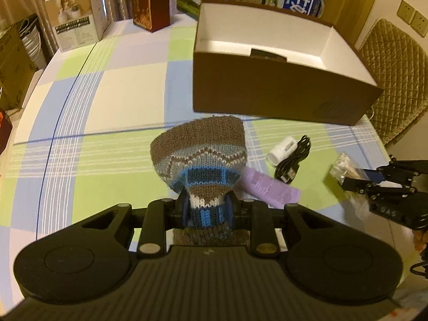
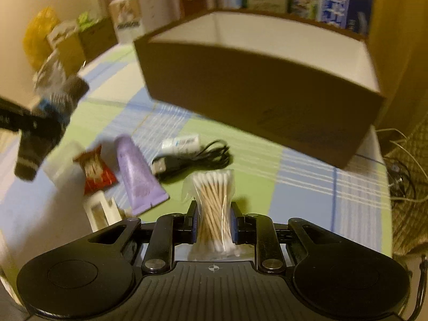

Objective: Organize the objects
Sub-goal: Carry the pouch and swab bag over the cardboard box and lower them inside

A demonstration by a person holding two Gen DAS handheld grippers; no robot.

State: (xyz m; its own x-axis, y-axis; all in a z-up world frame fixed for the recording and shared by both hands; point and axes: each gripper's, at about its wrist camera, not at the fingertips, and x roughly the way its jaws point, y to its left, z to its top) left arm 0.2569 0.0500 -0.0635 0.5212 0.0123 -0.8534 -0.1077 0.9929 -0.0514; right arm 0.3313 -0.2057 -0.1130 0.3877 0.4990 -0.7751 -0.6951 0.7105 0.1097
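Left gripper: I've got it clamped on the knitted sock, pinched at the middle, toe end fanning up above the jaws.
Right gripper: squeezed tight on the bag of cotton swabs, the bundle waisted between my pads, lifted clear of the cloth.
Open room: to my left the checked tablecloth runs bare out to the rounded table edge; plenty of space there.
Tight spots: the brown box sits straight ahead of both tools, its near wall close in front of the sock.
Box contents: white inside, and I see one dark flat item against the near wall, too hidden to name.
Loose things: purple tube, black USB cable and a small white tube lie together between me and the box; a red snack packet and white holder sit left of the purple tube.
Far edge: cartons stand along the back rim.
Right side: a quilted chair crowds the table edge.
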